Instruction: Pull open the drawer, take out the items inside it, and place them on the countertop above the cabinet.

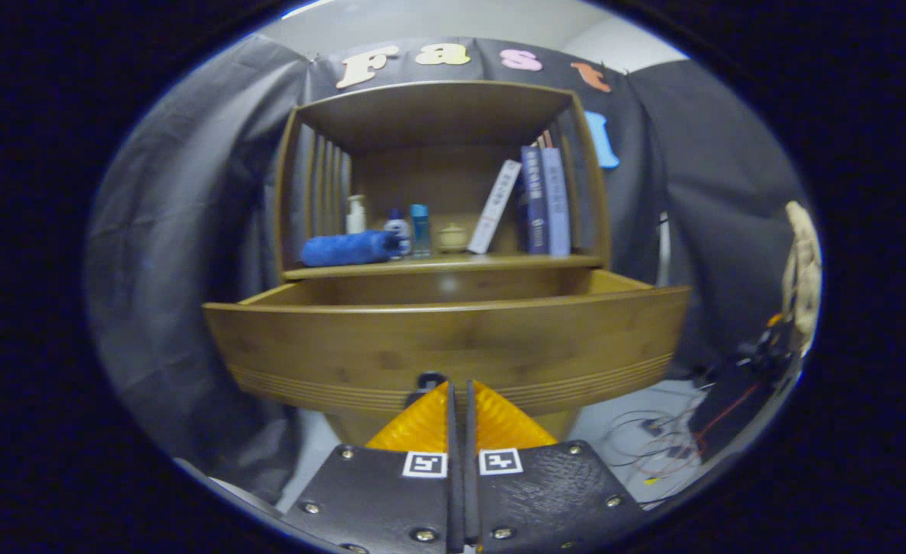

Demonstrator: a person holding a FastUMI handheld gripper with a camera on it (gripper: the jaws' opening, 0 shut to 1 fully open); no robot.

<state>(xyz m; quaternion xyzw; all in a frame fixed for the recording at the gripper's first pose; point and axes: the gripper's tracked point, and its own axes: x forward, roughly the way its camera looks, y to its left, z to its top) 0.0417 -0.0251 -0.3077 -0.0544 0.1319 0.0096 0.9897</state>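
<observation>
The gripper (459, 392), at lower centre of the frame, is holding its orange fingers (422, 423) together on the dark knob (427, 380) of the drawer (453, 346); whether both are pressing on the knob cannot be told. The drawer, in mid-frame, is standing pulled out from the cabinet; its contents are hidden behind the front panel. Above it, the countertop (491, 264) is carrying a blue towel (349, 248), bottles (419, 229) and books (544, 201). The opening step appears largely complete; the next move calls for releasing, rising over the front edge and reaching inside.
</observation>
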